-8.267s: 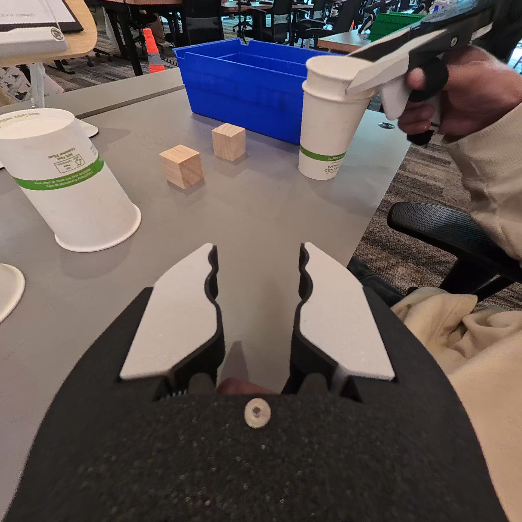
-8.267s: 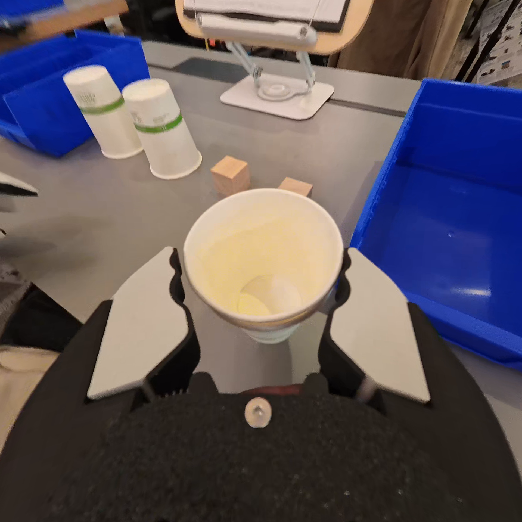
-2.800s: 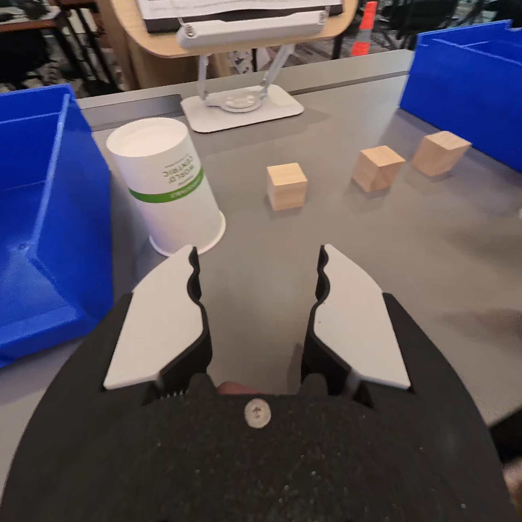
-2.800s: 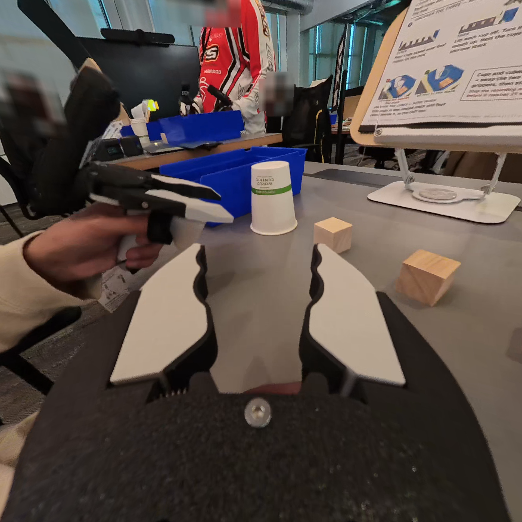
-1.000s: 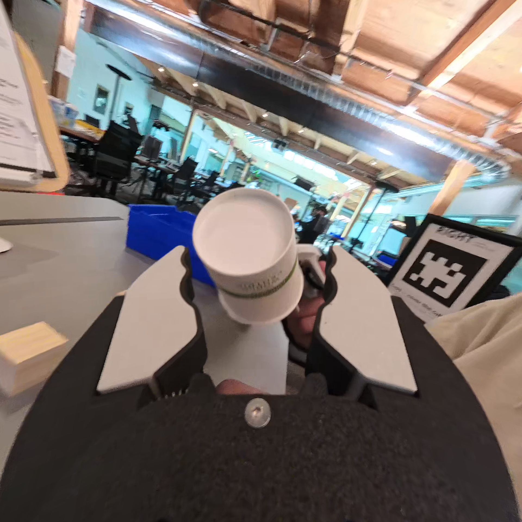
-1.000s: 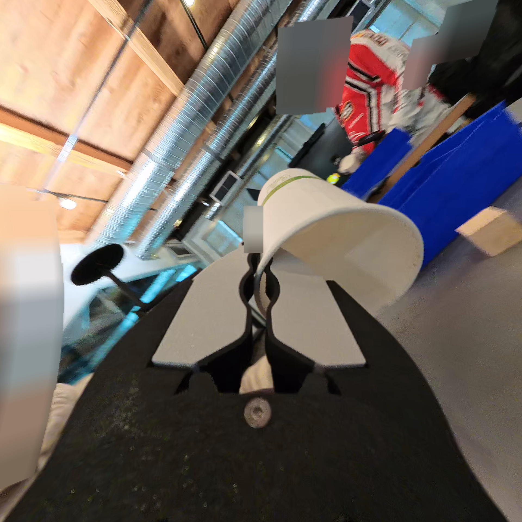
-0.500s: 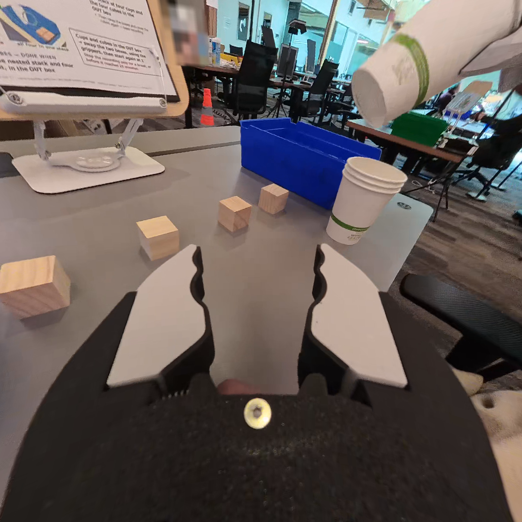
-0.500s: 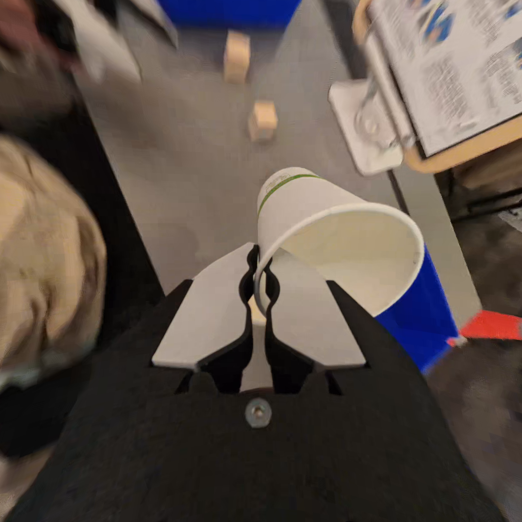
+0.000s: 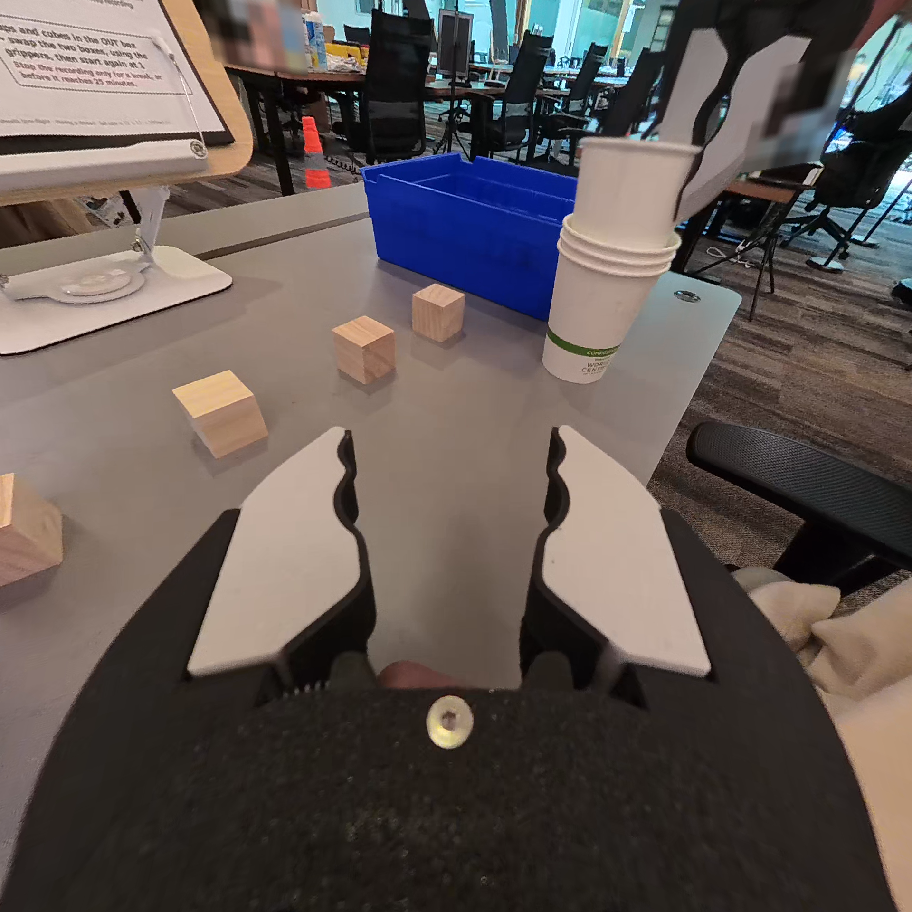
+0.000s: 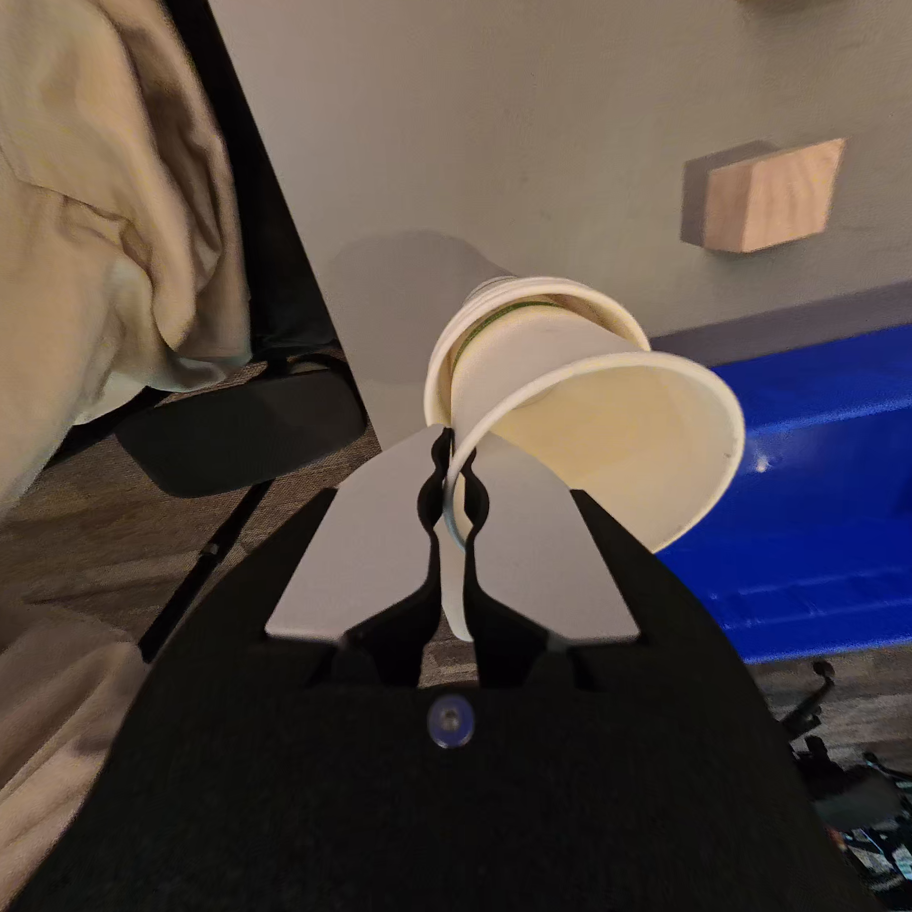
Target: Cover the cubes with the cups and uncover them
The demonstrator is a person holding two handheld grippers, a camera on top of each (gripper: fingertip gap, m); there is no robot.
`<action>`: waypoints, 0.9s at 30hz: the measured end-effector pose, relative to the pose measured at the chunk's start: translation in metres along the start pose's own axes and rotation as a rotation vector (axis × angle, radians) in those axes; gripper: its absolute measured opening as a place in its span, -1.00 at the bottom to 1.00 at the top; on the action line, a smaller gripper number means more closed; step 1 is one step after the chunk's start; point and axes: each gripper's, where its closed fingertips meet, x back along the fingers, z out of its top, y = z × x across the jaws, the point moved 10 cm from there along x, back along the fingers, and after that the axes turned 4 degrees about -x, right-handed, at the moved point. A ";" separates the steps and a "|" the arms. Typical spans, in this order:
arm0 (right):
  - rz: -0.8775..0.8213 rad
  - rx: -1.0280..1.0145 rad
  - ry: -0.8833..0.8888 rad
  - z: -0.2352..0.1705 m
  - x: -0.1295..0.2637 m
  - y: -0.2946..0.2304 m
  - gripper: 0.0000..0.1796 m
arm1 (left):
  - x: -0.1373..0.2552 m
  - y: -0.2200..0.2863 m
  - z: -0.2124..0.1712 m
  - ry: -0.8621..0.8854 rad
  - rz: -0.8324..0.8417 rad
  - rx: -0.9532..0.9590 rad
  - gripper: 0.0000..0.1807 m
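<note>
Now upright instead of tilted: white cup, mouth up, long axis vertical, partly sunk into cup stack near table's right edge. Pinched at rim by right gripper. Left gripper spread wide, empty, over bare table; four wooden cubes left.

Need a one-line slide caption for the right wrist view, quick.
Right gripper pinches a paper cup by its rim, lowering it into the cup stack beside the blue bin.
</note>
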 end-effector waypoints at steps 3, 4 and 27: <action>0.111 0.001 -0.006 0.004 -0.014 -0.001 -0.88 | -0.002 0.000 -0.001 -0.012 -0.014 -0.003 -0.18; 0.152 -0.008 0.020 0.006 -0.014 -0.002 -0.72 | -0.003 0.000 -0.002 -0.017 -0.017 -0.004 -0.18; -0.913 -0.695 1.376 -0.057 -0.095 -0.116 -0.04 | 0.022 -0.026 -0.015 -0.041 0.384 0.047 -0.20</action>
